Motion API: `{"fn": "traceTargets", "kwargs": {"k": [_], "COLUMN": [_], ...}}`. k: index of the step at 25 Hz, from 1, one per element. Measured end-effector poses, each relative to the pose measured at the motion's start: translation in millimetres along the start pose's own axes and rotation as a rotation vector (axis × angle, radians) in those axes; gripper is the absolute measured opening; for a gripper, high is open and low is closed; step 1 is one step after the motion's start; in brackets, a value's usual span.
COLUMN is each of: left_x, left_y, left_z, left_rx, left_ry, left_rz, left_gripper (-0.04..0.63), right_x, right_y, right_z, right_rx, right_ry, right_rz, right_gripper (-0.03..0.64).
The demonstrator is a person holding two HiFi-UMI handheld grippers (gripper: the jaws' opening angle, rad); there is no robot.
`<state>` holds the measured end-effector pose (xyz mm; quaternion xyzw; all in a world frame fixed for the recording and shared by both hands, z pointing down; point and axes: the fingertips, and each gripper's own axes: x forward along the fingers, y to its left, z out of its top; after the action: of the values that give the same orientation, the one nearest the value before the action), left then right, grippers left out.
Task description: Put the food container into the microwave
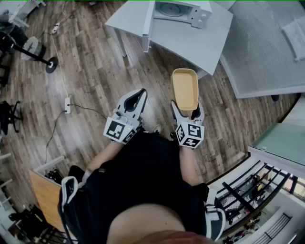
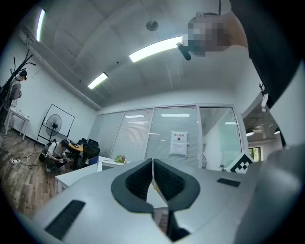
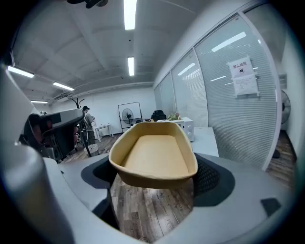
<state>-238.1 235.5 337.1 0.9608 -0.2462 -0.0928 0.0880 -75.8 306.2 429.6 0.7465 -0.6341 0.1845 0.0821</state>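
The food container (image 1: 185,88) is an empty, shallow yellow tub, and my right gripper (image 1: 187,113) is shut on its near end, holding it level above the wood floor. In the right gripper view the container (image 3: 155,155) fills the middle between the dark pads (image 3: 212,180). My left gripper (image 1: 138,97) is beside it on the left, shut with nothing in it; its pads (image 2: 164,181) meet. The white microwave (image 1: 178,10) stands ahead on a white table (image 1: 190,43) with its door (image 1: 147,21) swung open to the left.
A frosted glass wall (image 1: 267,47) runs along the right. A black railing (image 1: 252,188) is at the lower right. On the floor to the left lie a power strip (image 1: 67,105) with a cable and a stand's round foot (image 1: 51,64).
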Motion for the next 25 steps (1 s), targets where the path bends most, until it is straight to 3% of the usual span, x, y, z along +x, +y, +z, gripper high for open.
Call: {"fn": "traceTargets", "kwargs": {"k": [14,18,25], "left_x": [4.2,2.7,44.3], "left_y": [21.8,30.1,52.4], "left_z": [-3.4,-17.2,-28.1], "left_rx": [-0.011,-0.051,-0.054], "left_ry": [-0.007,0.013,0.026], "left_rz": [-0.02,-0.032,-0.022], "left_gripper": [0.026,0.026,0.026], "right_x": [20.2,20.7,66.5], "right_y": [6.4,8.1,-17.0], "right_z": [2.1,-2.4,5.8], "right_rx": [0.024,0.041,0.046], "right_ry": [-0.005,0.014,0.031], "right_rz": [-0.014,-0.033,-0.029], "right_gripper": [0.495,0.495,0.495]}}
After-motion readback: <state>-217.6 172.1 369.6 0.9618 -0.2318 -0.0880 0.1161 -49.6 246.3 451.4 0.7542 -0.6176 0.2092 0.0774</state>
